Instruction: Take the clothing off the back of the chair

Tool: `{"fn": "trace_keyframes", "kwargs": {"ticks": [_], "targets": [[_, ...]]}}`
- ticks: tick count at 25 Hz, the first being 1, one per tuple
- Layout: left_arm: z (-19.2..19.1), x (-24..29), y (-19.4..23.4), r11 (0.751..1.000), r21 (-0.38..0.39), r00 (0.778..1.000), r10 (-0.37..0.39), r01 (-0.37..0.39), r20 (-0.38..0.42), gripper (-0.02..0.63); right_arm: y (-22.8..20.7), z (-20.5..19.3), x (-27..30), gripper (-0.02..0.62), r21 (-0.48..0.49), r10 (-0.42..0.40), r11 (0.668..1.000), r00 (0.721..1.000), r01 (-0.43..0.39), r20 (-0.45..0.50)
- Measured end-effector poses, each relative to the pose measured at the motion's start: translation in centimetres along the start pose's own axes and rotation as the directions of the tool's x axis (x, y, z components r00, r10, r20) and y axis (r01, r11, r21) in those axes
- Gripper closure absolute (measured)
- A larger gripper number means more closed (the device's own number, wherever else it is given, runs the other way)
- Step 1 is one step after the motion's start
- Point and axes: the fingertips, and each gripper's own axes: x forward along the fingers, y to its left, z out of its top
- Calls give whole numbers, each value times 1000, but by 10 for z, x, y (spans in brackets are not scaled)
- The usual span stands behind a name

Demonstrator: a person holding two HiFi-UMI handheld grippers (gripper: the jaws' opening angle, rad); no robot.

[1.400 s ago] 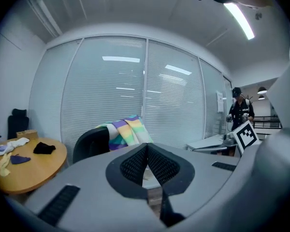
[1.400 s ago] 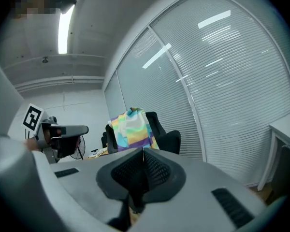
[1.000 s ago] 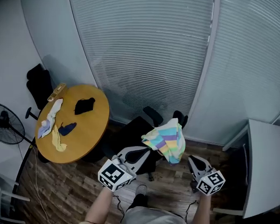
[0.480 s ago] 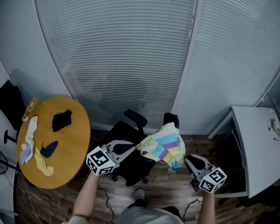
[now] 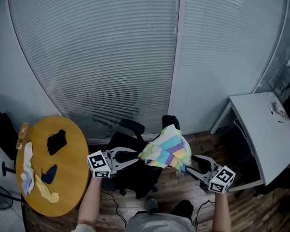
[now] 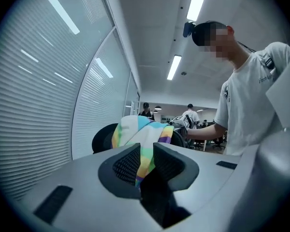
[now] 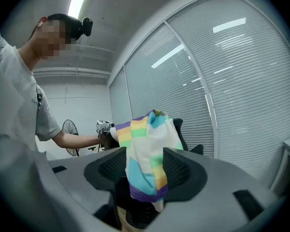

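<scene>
A pastel striped cloth (image 5: 166,151) lies draped over the top of a black office chair (image 5: 130,175), below its headrest (image 5: 170,122). My left gripper (image 5: 137,157) reaches in from the left. Its jaws are opening, but the pads still press a fold of the cloth (image 6: 137,129) in the left gripper view, where the left gripper (image 6: 146,154) stands level. My right gripper (image 5: 190,162) comes from the right with its jaws opening. In the right gripper view the cloth (image 7: 147,151) hangs loose between the wide pads of the right gripper (image 7: 145,167).
A round wooden table (image 5: 75,173) at the left holds a black cloth (image 5: 55,141) and a few light rags. A white desk (image 5: 266,134) stands at the right. Slatted glass walls close the back. A floor fan (image 7: 69,129) stands behind.
The cloth has come down from the air onto the chair back. Both grippers sank with it, the left one turning level. The right jaws have spread apart.
</scene>
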Motion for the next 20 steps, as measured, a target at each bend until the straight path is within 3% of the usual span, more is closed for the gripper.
{"fn": "trace_keyframes", "kwargs": {"ticks": [4, 8, 11, 16, 20], "targets": [[-2, 8, 1, 996, -14, 996, -87, 87, 14, 394, 1, -3, 2, 314, 4, -23, 1000, 1000, 23, 14], [-20, 16, 7, 987, -44, 984, -161, 158, -78, 255, -6, -9, 6, 225, -8, -80, 997, 997, 80, -11], [-24, 29, 15, 983, -33, 975, -185, 182, -121, 230, -13, -6, 11, 202, -31, -89, 996, 995, 88, -36], [-26, 47, 19, 968, -63, 961, -251, 245, -120, 218, -7, -12, 26, 192, -65, -17, 998, 996, 11, -91], [-29, 58, 27, 957, -101, 953, -282, 271, -113, 216, -16, -20, 41, 190, -152, -50, 988, 985, 25, -166]]}}
